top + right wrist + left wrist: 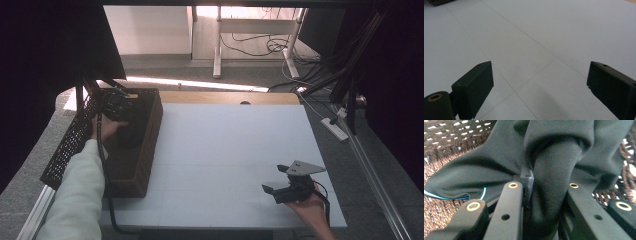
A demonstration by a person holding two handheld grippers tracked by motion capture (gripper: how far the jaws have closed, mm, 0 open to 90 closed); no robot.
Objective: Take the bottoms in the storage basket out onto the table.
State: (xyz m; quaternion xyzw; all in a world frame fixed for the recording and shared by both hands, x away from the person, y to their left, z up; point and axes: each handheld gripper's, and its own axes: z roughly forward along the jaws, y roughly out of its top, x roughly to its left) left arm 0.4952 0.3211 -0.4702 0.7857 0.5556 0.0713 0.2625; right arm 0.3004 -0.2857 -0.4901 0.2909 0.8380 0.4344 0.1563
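Observation:
A dark woven basket point(151, 131) stands on the left of the white table point(225, 145). Inside it lies a dark grey garment point(134, 134) with a thin light-blue stripe. My left gripper point(118, 106) reaches down into the basket. In the left gripper view its jaws point(549, 186) close around a raised fold of the garment point(554, 170), over the basket's weave point(439, 142). My right gripper point(273, 179) hovers low over the table's near right part, held in a hand. Its jaws point(539, 75) stand wide open, and bare table point(536, 37) shows between them.
A strip of wooden tabletop point(225, 97) shows beyond the white surface. Cables and a power strip point(336, 128) lie off the right edge. A desk frame point(218, 55) stands on the floor behind. The basket's corner point(436, 2) shows far off in the right gripper view.

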